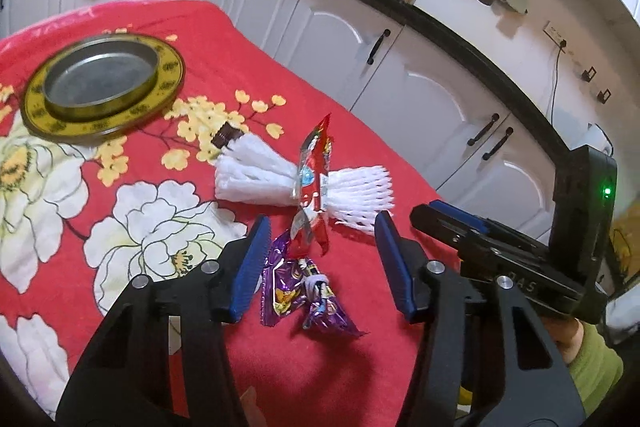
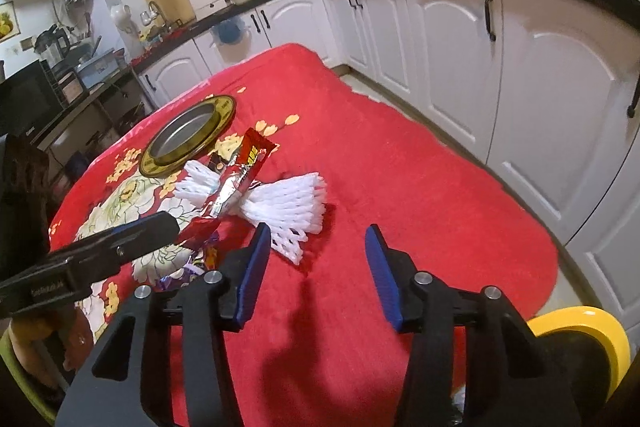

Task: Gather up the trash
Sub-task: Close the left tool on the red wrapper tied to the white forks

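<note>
Trash lies in a heap on the red flowered cloth (image 1: pixel 328 367): two white foam net sleeves (image 1: pixel 248 175), a red snack wrapper (image 1: pixel 316 167) across them, crumpled purple wrappers (image 1: pixel 288 287) and a small brown wrapper (image 1: pixel 226 137). My left gripper (image 1: pixel 320 227) is open, its blue pads on either side of the purple wrappers and the red wrapper's lower end, touching neither. My right gripper (image 2: pixel 317 233) is open just in front of the foam net (image 2: pixel 288 203), with only cloth between its pads. The red wrapper (image 2: pixel 244 167) lies beyond it. Each gripper shows in the other's view: right gripper (image 1: pixel 432 213), left gripper (image 2: pixel 168 223).
A metal plate with a gold rim (image 1: pixel 100 83) sits on the cloth behind the heap. White kitchen cabinets (image 2: pixel 460 47) under a black counter run along the far side. A yellow curved rim (image 2: pixel 600 327) shows at the lower right, and a green sleeve (image 1: pixel 592 359) behind the right gripper.
</note>
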Tool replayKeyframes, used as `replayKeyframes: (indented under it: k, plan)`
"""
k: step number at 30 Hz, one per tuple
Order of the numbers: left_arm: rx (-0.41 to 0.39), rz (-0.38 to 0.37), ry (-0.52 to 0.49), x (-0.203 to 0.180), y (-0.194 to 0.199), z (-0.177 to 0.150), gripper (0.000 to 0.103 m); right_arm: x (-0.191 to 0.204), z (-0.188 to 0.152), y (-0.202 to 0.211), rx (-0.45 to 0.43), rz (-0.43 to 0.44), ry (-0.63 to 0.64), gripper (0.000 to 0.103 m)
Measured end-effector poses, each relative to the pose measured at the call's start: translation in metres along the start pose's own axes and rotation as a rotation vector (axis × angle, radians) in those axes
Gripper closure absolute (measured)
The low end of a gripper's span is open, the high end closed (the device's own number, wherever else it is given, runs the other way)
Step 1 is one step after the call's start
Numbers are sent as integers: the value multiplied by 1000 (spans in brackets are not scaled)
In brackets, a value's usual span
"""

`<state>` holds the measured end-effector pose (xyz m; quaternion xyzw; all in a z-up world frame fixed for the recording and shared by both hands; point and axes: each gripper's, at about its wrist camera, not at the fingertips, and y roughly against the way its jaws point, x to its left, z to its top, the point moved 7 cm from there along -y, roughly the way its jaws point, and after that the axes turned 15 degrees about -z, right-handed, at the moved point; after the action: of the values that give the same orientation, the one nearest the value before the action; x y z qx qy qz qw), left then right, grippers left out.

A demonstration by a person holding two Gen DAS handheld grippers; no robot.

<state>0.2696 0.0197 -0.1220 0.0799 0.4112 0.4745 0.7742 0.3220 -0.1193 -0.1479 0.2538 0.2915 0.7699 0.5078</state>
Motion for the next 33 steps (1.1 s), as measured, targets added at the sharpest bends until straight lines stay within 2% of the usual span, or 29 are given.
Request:
replayKeyframes:
  k: [4,7,10,11,12,13,17,20,31,33]
  plan:
    - [11,-10,21,6,-5,-1,62,6,1,-13,21,11,18,61]
    - [16,-20,28,8,-8,-1,65,12,1,-23,43,23,32,70]
    - [25,-24,34,9,-13,-3,67,16,-2,-31,68,39,34,85]
    - [28,-27,37,10,-14,-4,70,18,-4,-32,75,47,33,93]
    - [31,-28,42,11,-16,-5,74,20,-4,-32,76,51,35,95]
    - [34,-29,45,12,-17,-6,75,22,-6,-30,70,53,38,96]
    - [37,-36,45,12,-19,-10,93,25,-12,-19,43,53,52,97]
    - [42,-52,39,6,-19,-13,100,23,-17,-11,30,49,46,97]
    - [63,-104,-12,-23,-18,-24,103,19,-28,26,-29,44,39,98]
    - [62,-85,-34,-27,-15,-25,103,19,-29,33,-38,47,36,98]
